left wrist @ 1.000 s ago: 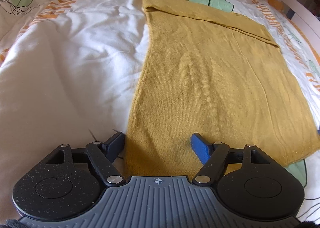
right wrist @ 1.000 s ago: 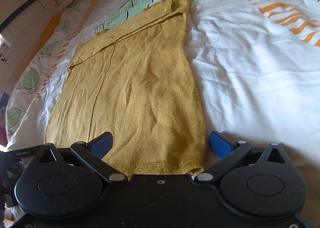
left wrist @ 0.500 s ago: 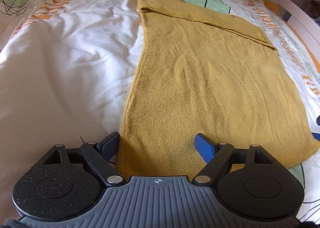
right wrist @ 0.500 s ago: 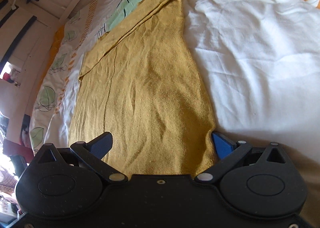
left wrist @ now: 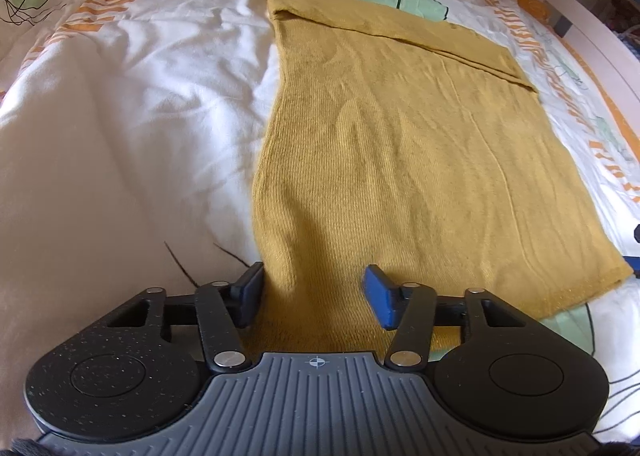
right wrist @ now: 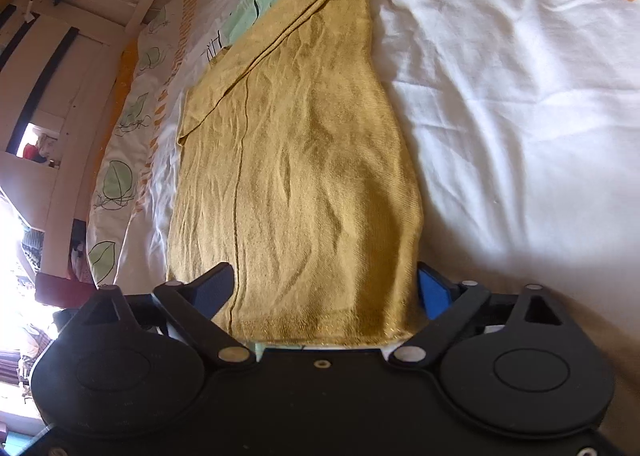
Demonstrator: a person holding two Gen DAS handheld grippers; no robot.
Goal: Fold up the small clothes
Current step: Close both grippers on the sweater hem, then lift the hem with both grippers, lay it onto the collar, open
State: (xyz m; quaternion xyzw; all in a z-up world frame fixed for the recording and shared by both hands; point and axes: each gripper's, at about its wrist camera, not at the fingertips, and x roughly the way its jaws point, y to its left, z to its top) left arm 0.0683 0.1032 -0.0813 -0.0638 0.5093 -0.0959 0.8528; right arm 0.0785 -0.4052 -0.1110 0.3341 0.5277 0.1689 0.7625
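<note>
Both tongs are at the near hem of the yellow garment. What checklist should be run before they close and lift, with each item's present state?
1. Left tongs open, straddling the near corner: ok.
2. Right tongs open, hem between the fingers: ok.
3. Yellow garment lying flat on the bed cover: ok, light wrinkles.
4. Far end already folded over: ok.
5. Fingers deep enough to catch every layer: cannot tell.
6. Bed cover kept out of the grip: cannot tell.

The mustard-yellow knit garment (left wrist: 400, 159) lies flat, filling the frame's centre. Its far edge is folded over. Light wrinkles cross it.
</note>
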